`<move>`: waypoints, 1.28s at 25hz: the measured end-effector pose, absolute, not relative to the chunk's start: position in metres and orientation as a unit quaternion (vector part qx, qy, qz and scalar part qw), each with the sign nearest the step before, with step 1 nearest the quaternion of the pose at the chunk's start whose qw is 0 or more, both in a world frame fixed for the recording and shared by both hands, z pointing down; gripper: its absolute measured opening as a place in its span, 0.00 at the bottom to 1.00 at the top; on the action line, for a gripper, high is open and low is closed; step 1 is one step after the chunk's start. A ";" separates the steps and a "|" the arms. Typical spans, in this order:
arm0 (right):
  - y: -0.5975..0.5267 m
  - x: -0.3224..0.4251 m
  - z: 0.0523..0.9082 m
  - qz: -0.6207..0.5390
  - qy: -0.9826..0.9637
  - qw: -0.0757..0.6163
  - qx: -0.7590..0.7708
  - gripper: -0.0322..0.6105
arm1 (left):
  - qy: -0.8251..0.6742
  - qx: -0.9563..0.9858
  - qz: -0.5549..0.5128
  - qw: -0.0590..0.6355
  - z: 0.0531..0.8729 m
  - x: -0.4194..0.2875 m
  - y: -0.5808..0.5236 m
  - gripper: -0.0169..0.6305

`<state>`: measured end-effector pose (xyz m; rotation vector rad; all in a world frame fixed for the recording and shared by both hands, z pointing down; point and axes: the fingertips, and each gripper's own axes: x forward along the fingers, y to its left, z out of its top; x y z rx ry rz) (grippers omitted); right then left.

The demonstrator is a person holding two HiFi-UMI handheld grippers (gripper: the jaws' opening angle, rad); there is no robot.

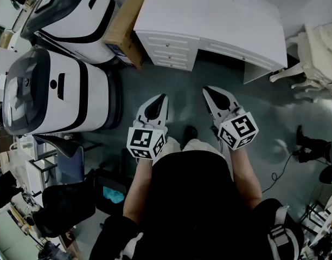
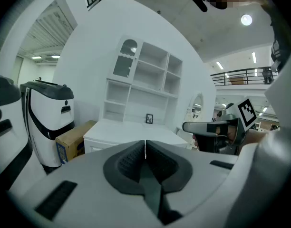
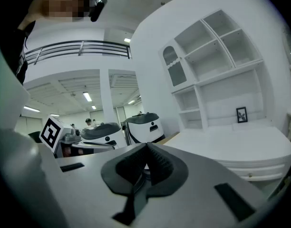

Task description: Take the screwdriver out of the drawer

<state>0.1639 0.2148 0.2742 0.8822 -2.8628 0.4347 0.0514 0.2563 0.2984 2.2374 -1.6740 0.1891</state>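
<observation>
A white desk [image 1: 209, 20] with a stack of three closed drawers [image 1: 168, 50] on its left side stands ahead of me; no screwdriver shows. My left gripper [image 1: 161, 97] and right gripper [image 1: 208, 91] hang side by side over the grey floor, short of the desk, both shut and empty. In the left gripper view the left gripper [image 2: 145, 143] points at the desk [image 2: 131, 129] with the right gripper [image 2: 193, 126] at its right. The right gripper view has the right gripper [image 3: 146, 146] before the desk [image 3: 236, 144] and a drawer front [image 3: 259, 172].
Two large white-and-black machines [image 1: 57, 91] [image 1: 74, 10] stand at the left, with a cardboard box [image 1: 125, 23] leaning between them and the desk. A white chair [image 1: 312, 53] is at the right. White shelves [image 2: 140, 80] rise above the desk. A black chair [image 1: 63, 205] sits behind left.
</observation>
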 end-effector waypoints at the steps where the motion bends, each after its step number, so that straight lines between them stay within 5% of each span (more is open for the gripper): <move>1: 0.216 0.168 0.274 0.144 -0.944 0.058 0.290 0.07 | -0.589 0.787 0.067 0.172 0.299 0.056 0.258 0.06; 32: 0.208 0.186 0.296 0.192 -0.947 0.028 0.256 0.08 | -0.591 0.773 0.087 0.216 0.333 0.079 0.250 0.06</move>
